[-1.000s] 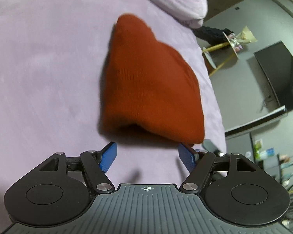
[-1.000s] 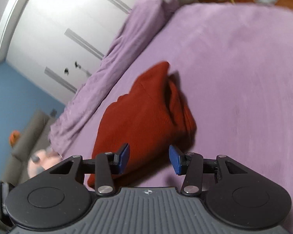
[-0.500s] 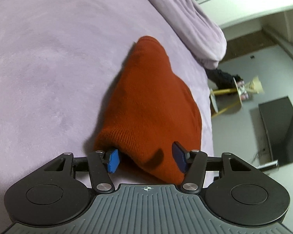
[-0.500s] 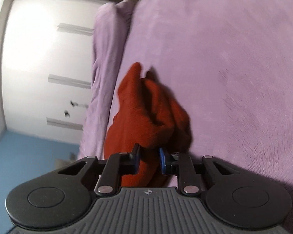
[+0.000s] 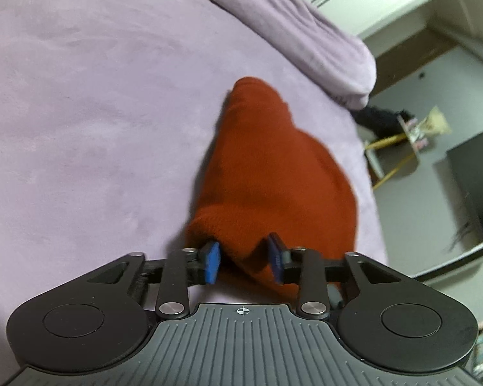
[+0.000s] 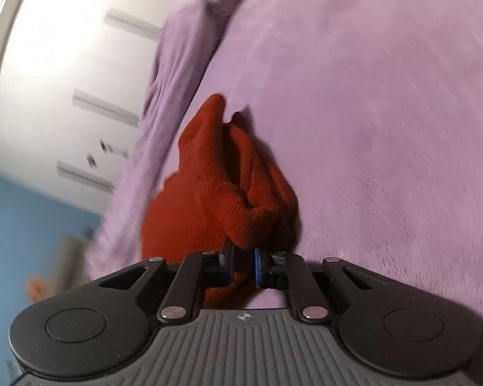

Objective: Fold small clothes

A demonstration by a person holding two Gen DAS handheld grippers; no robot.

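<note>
Rust-orange knit garment [image 5: 273, 186] lay on the purple bed [image 5: 80, 96], near the bed's edge w/ the rolled purple blanket [image 5: 306, 32] beyond it. Its near hem was bunched and lifted off the bed at both corners, esp. in the right wrist view, where a fold of knit [image 6: 251, 215] stood up between the blue pads.

Change vs 1 s ago: both grippers had been hovering spread just short of the hem, garment lying flat-ish. Half a sec ago the right one had already closed in; left was only straddling the edge. Now both were on cloth, so the grab phase looked done and the fold-over could prob. start.

Left gripper [image 5: 244, 262]: partly closed, pads still some way apart, w/ a thick wad of hem between them and touching both pads – pinching it, though loosely by the look. Right gripper [image 6: 244, 265]: pads nearly together, pinching a thin ridge of the hem corner.

Frames blurry, so firmness of either hold can't be judged.
</note>
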